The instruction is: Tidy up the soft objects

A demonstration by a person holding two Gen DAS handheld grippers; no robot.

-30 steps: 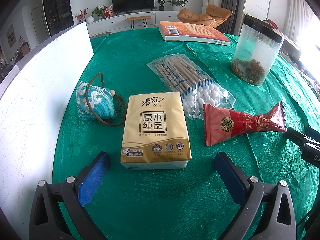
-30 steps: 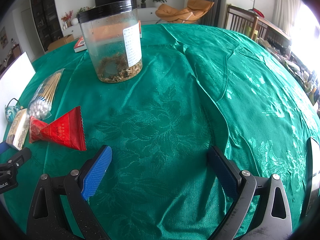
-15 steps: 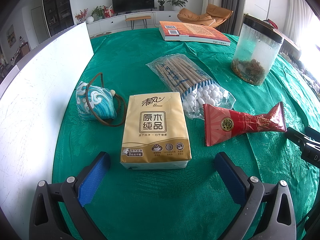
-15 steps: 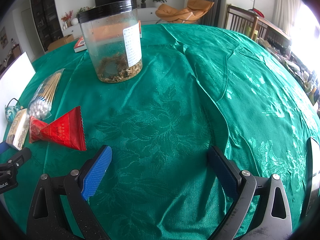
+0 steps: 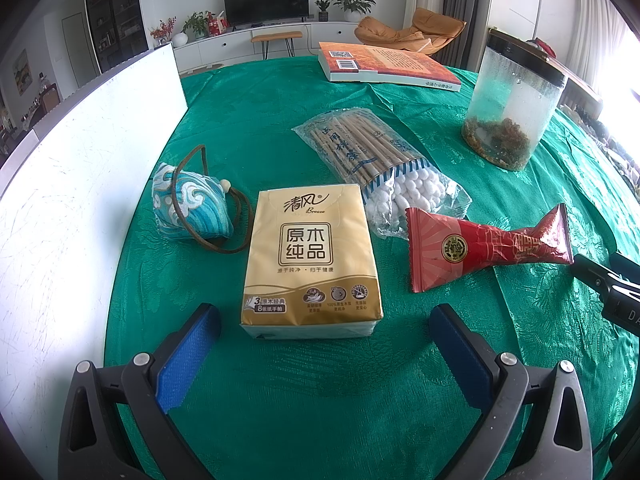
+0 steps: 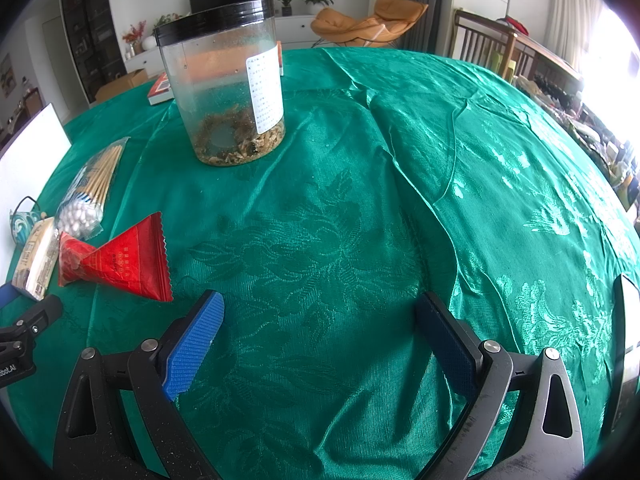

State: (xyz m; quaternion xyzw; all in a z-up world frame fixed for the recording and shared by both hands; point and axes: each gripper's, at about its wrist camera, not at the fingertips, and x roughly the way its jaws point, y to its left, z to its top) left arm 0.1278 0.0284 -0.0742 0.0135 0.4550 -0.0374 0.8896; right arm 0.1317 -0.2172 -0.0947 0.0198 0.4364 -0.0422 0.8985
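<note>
I hold my left tool (image 5: 320, 332) wide, lined up on the tissue pack (image 5: 311, 265) lying flat at twelve o'clock, an easy first grab. Beyond it, the blue pouch (image 5: 191, 209) at ten, the red packet (image 5: 486, 246) at two. My right tool (image 6: 320, 328) hangs wide over bare green desk (image 6: 360, 220), waiting, I judge.

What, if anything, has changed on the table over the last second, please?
Nothing has visibly changed. The left tool is open, just short of the tissue pack, and the right tool is open over bare green tablecloth. The red packet, cotton swabs, blue pouch and jar lie exactly as before.
</note>
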